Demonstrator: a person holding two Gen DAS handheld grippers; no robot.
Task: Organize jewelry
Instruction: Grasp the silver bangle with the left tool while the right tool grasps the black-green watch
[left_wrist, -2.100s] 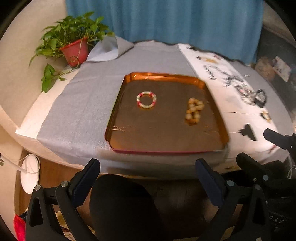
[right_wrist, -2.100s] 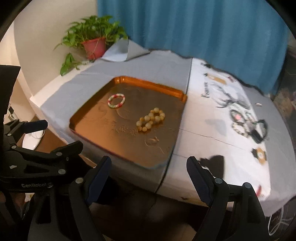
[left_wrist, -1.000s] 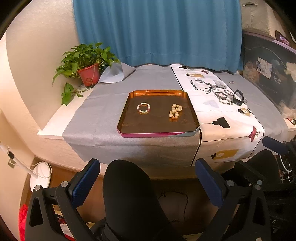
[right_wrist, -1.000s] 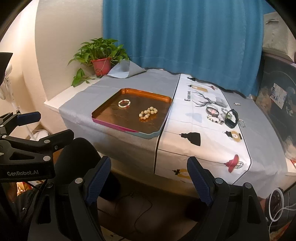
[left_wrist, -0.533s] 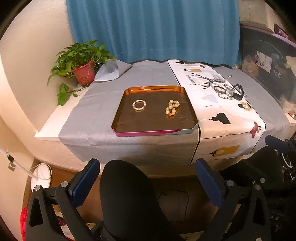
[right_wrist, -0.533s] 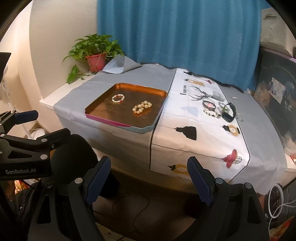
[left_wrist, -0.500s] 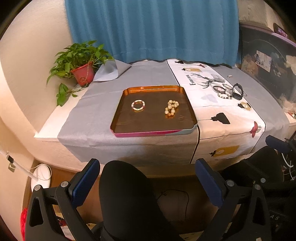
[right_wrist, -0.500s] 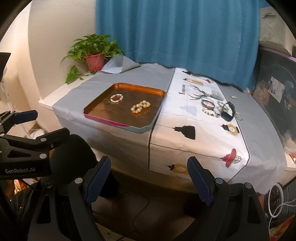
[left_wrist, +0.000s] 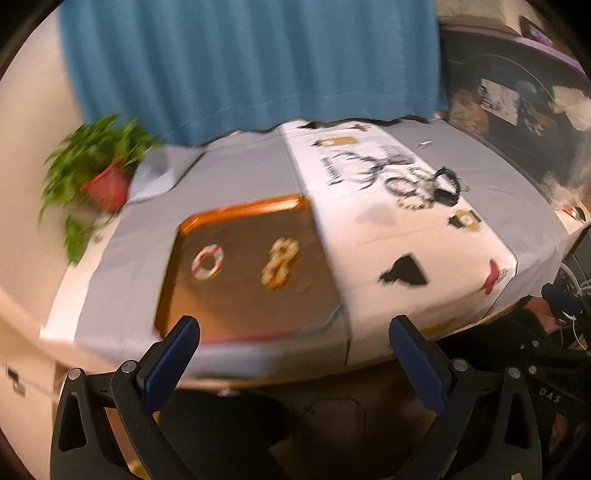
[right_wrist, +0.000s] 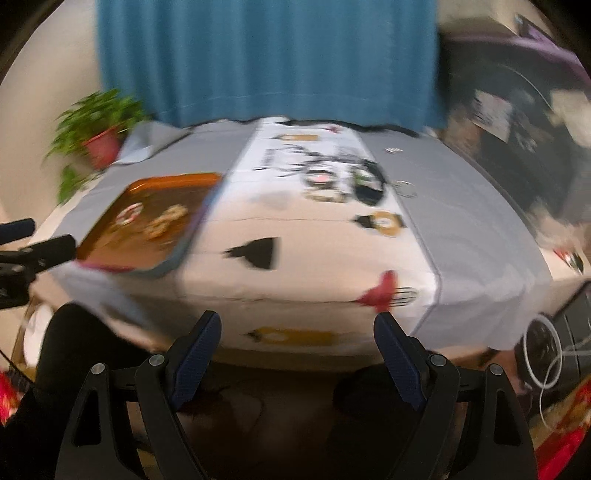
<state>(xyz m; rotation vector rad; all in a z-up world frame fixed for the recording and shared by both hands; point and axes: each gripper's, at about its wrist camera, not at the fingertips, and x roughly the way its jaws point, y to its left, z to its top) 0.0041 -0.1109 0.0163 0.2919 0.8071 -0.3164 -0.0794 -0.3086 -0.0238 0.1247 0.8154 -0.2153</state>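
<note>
1. Jewelry in two lots. First lot in an orange tray: a red-and-white bracelet toward the tray's left side, a tan bead string toward its right, the two apart from each other.
2. Tray lies on grey cloth near the table's front edge; its right rim touches or overlaps the white runner, blur prevents telling which.
3. Second lot on the runner's far half, toward its right edge: a cluster of small rings and a black band. Pieces lie close together; individual items too blurred to separate.
4. One small metal item on the grey cloth just past the runner's right edge, near the cluster. Kind unclear.
5. Left gripper: jaws wide, nothing between them. Held off the table's front edge, before the tray's front right corner, not touching anything.
6. Right gripper: jaws wide, nothing between them. Held off the front edge, centred on the runner's overhang.
7. Left gripper also shows at the left edge of the right wrist view, beside the tray's front left corner.
8. Potted plant, red pot, at the table's far left corner. Blue curtain behind the far edge.
9. Both views smeared with motion blur, the right wrist view worse.
</note>
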